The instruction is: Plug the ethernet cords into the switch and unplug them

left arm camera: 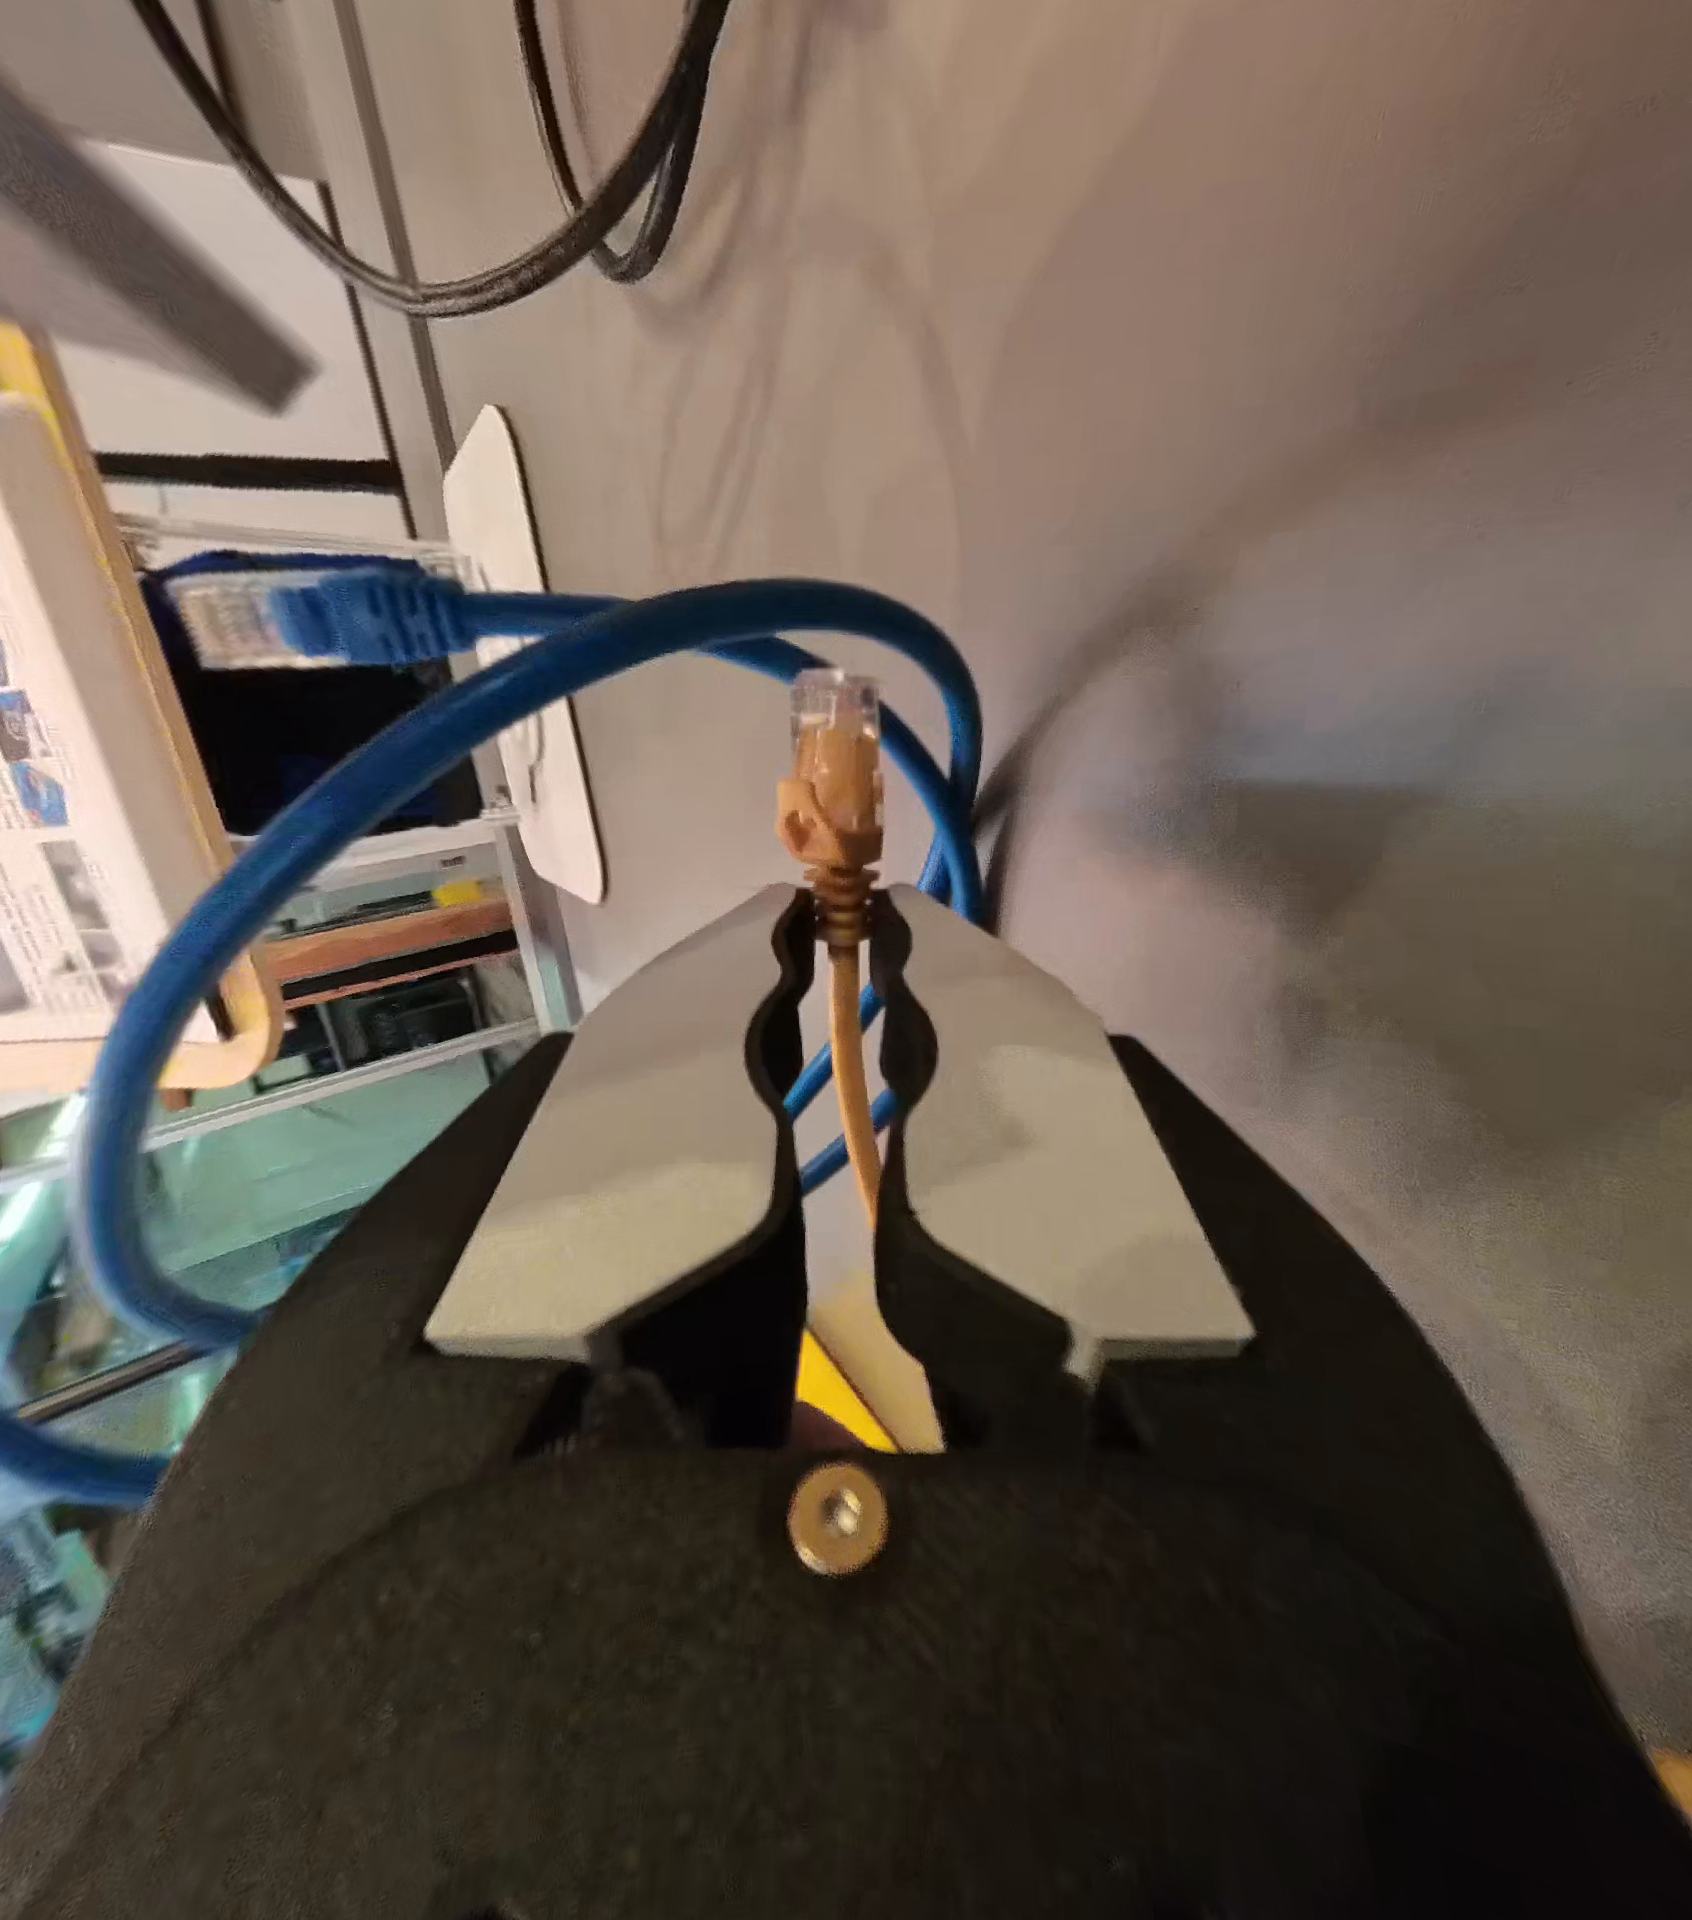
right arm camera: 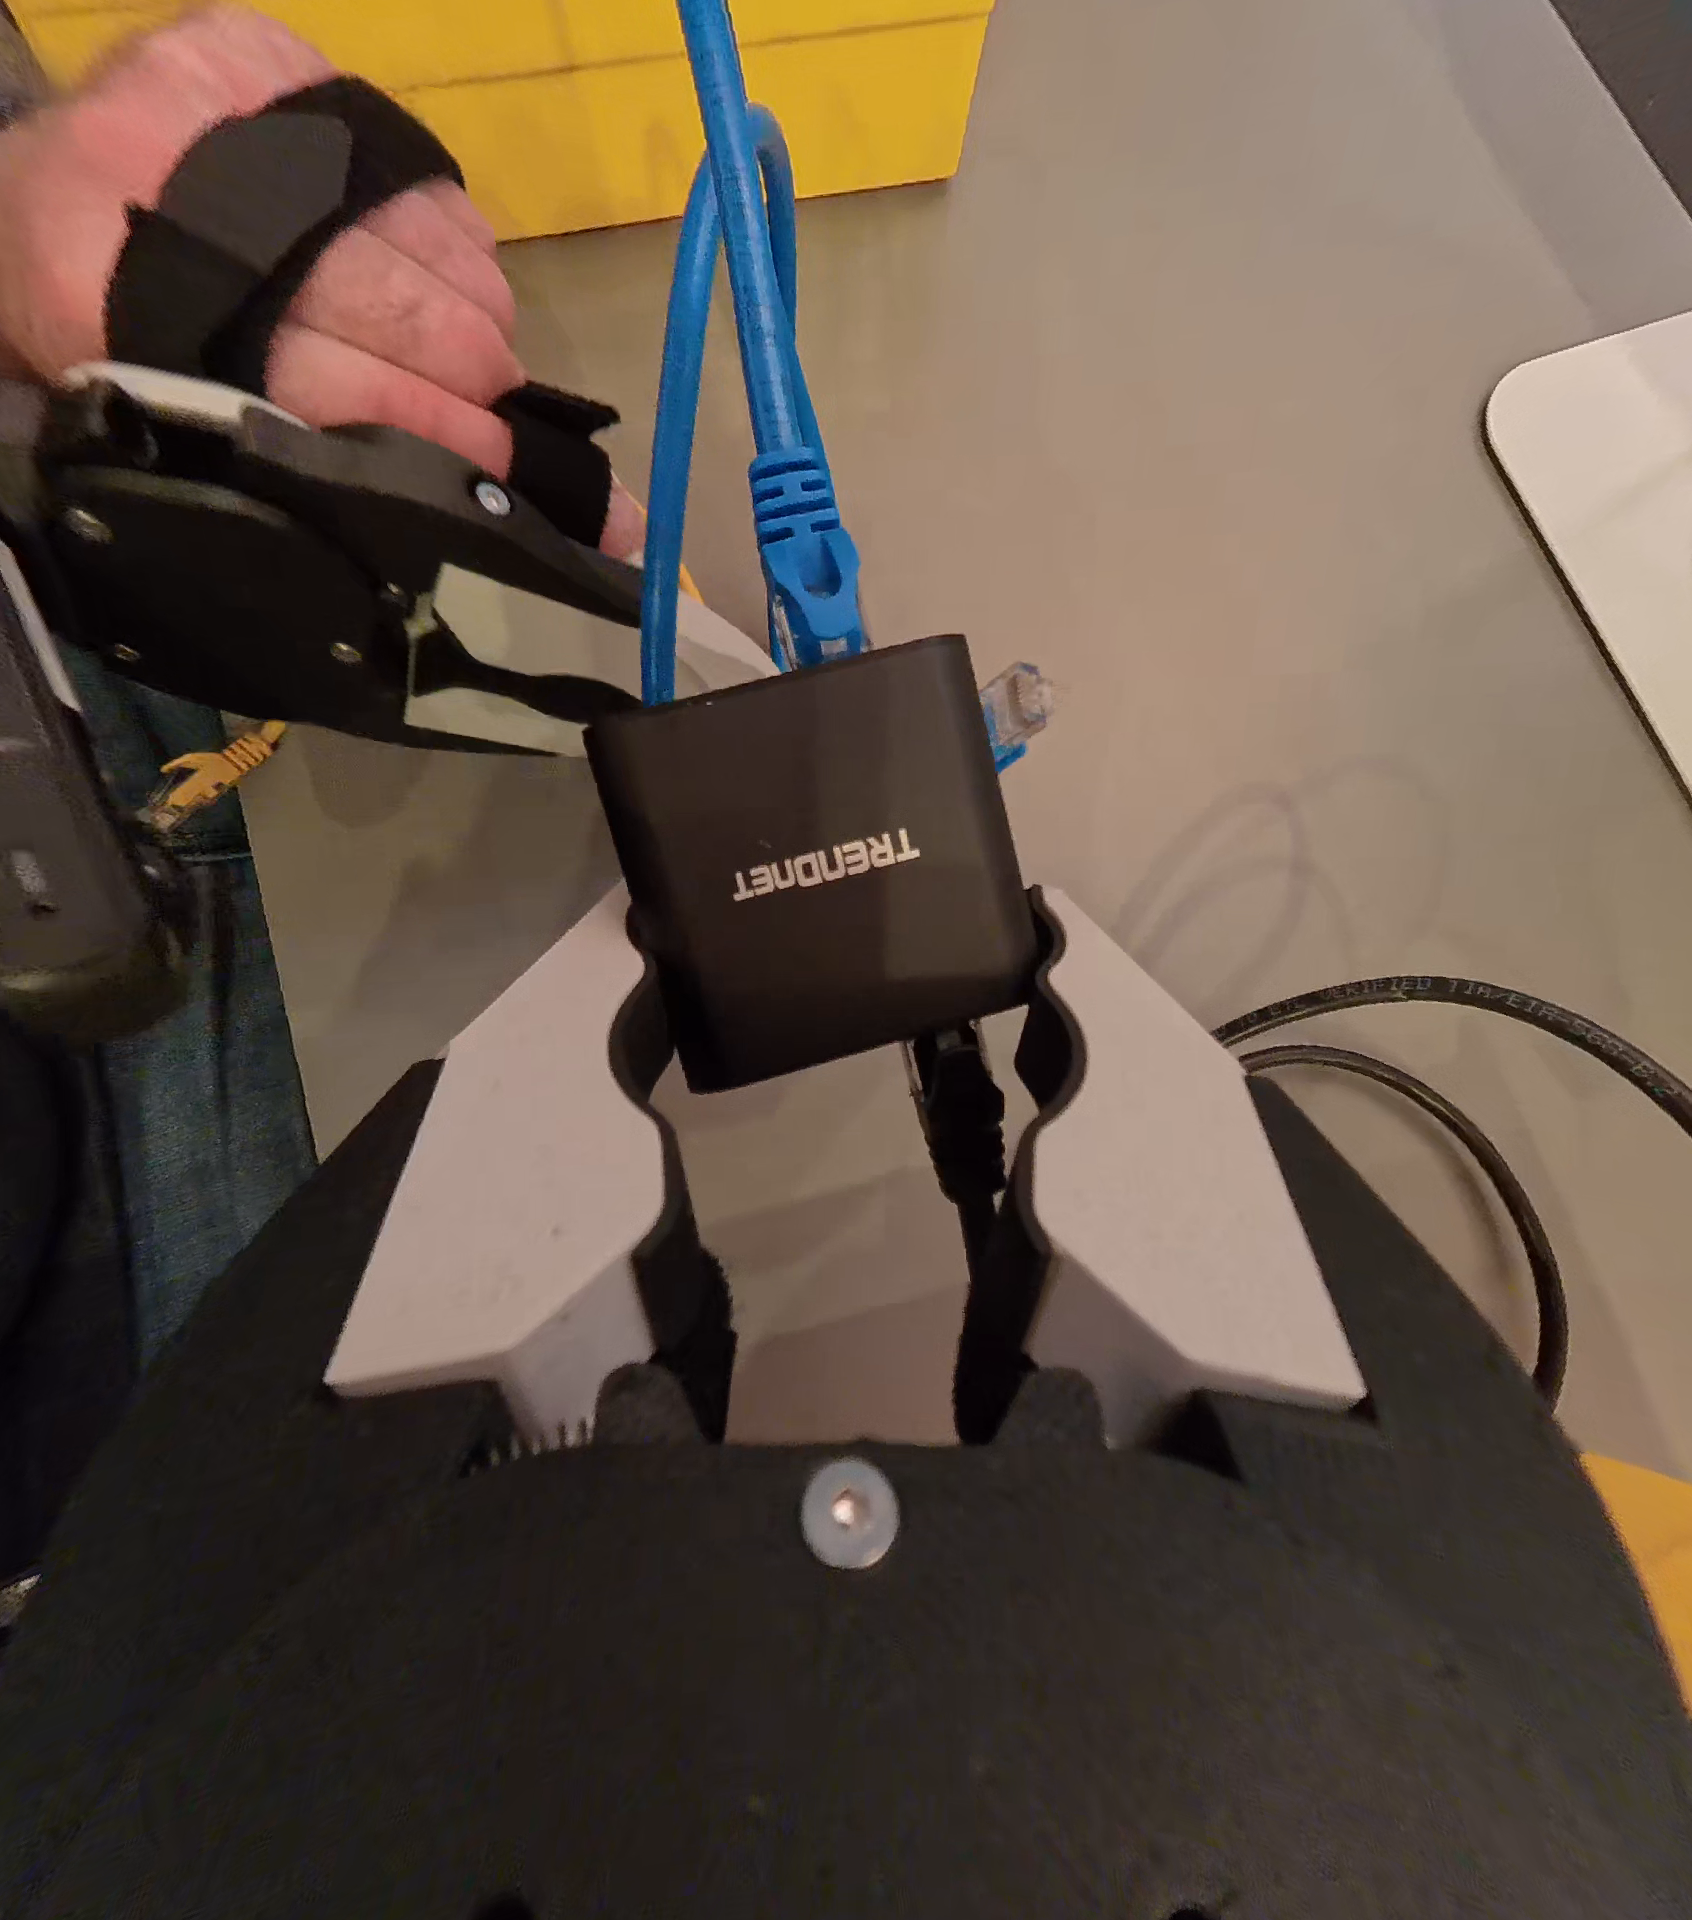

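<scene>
My right gripper [right arm camera: 842, 920] is shut on the black switch [right arm camera: 821, 831] and holds it by its two sides over the grey table [right arm camera: 1237, 416]. A blue ethernet plug [right arm camera: 806, 561] meets the switch's far face and looks plugged in. The blue cord's other plug [right arm camera: 1013, 707] hangs free beside the switch. A black cord [right arm camera: 961, 1132] is plugged into the near face. My left gripper [left arm camera: 844, 906] is shut on a tan ethernet cord, whose plug [left arm camera: 831, 790] sticks out past the fingertips. It also shows in the right wrist view [right arm camera: 618, 660], just left of the switch.
A yellow box [right arm camera: 561, 104] stands at the table's far edge. A white pad [right arm camera: 1652, 540] lies at the right. Loose black cable [right arm camera: 1507, 1174] coils right of my right gripper. A person's hand [right arm camera: 229, 239] holds the left gripper. The blue cord [left arm camera: 198, 935] loops ahead of it.
</scene>
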The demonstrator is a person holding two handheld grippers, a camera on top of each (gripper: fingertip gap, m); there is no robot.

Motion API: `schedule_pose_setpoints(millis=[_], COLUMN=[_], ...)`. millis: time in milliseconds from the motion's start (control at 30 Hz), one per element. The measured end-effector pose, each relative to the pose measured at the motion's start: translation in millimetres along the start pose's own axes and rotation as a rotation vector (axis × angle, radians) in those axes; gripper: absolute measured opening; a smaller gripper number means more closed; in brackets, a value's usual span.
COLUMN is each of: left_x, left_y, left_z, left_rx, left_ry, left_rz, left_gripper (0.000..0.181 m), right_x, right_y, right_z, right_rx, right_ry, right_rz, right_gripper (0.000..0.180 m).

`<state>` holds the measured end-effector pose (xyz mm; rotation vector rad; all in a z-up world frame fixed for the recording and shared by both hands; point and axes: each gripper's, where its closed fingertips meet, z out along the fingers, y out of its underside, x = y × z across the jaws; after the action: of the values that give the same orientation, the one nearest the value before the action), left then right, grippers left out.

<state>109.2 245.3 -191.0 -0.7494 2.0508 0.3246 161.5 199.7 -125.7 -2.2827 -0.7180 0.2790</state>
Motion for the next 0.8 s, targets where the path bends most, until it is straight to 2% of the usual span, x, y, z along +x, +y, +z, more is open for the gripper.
schedule_pose_setpoints(millis=[200,333,433,567,667,800], left_x=[-20.0,-49.7,-72.3,-84.3,-81.1,-77.3], left_y=[2.2,11.3,3.7,-14.0,-13.8,-16.0], left_z=[-43.3,-76.7,-95.7,-92.7,-74.8,-61.1], left_rx=[0.093,0.121,0.144,0.111,0.038,0.025], left_ry=[0.151,0.209,0.244,0.267,0.288,0.316], left_rz=[-0.096,-0.181,-0.211,-0.172,-0.125,-0.127], left_gripper=[0.01,0.01,0.01,0.01,0.01,0.01], right_x=[3.4,4.5,4.7,3.6,2.9,3.3], right_y=[-1.2,-1.4,-2.4,-5.5,-5.3,-5.2], right_z=[-0.7,-0.1,1.7,3.6,3.1,2.5], right_rx=[-0.007,-0.014,-0.019,-0.026,-0.034,-0.039], right_ry=[0.018,0.025,0.026,0.034,0.043,0.055], right_rz=[-0.007,-0.012,-0.016,-0.031,-0.039,-0.052], right_gripper=[0.066,0.066,0.066,0.066,0.066,0.066])
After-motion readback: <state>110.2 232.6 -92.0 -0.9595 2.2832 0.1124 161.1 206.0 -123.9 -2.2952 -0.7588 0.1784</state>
